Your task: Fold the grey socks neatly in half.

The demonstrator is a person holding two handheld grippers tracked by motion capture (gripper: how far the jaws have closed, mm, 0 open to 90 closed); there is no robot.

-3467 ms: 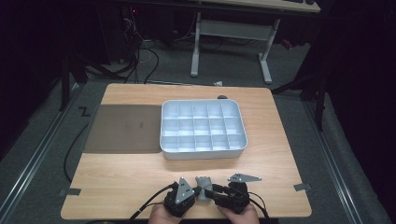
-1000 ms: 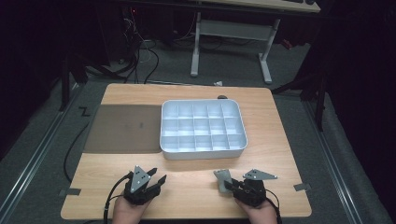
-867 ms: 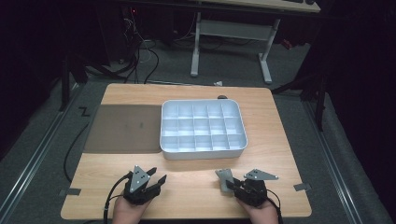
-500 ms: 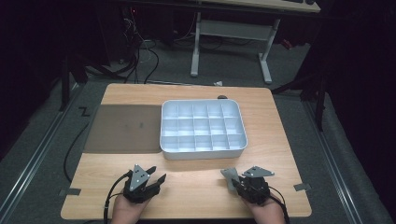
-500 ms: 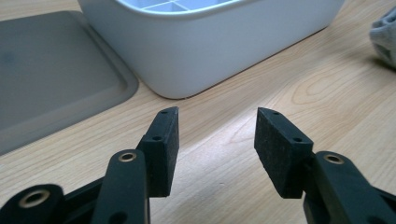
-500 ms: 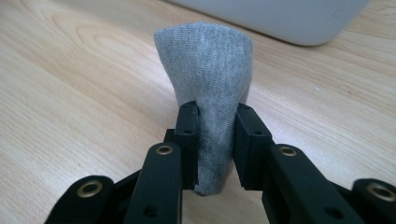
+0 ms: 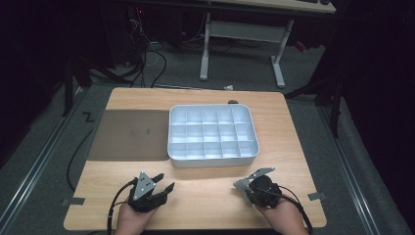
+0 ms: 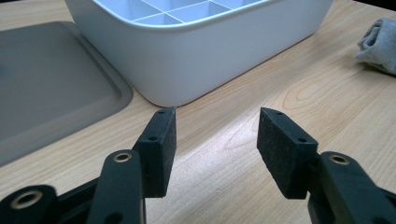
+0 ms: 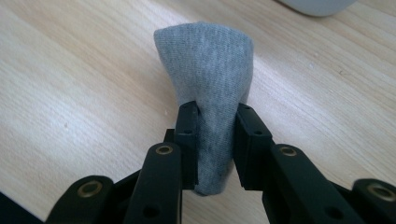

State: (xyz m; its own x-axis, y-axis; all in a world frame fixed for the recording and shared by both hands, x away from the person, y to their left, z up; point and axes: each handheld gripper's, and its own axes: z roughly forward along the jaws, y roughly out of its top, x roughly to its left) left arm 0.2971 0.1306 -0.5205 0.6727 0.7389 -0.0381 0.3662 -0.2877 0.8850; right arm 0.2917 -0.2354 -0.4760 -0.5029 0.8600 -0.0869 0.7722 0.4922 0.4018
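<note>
While the right gripper [image 9: 212,140] stands at the near right of the wooden table [image 7: 293,122], its two black jaws are pressed in on a small bundle of grey cloth [image 9: 210,79]. The right gripper view shows the cloth squeezed narrow between the pads and bulging out wider beyond them, rounded at its far end, with its lower end hanging just below the jaws. The tabletop lies behind the cloth in that view; whether the cloth touches the wood cannot be told.

In the high view the right gripper [image 7: 254,185] sits in the person's right hand [image 7: 281,218] near the front edge, just short of the white tray [image 7: 213,162]. The cloth also shows in the left gripper view as a grey lump [image 8: 379,43] at the far right.

The left gripper [image 8: 215,140] holds nothing. Its jaws stand well apart, having just been opening, with bare wood between the pads. It points toward the near corner of the tray [image 8: 196,60], which stands close ahead of the jaw tips without touching them. In the high view the left gripper [image 7: 164,183] rests at the near left of the table in the person's left hand [image 7: 132,220].

The tray is divided into many small square compartments and stands at the middle of the table. A flat grey mat [image 7: 127,134] lies just beside it on its left, their edges close together.
</note>
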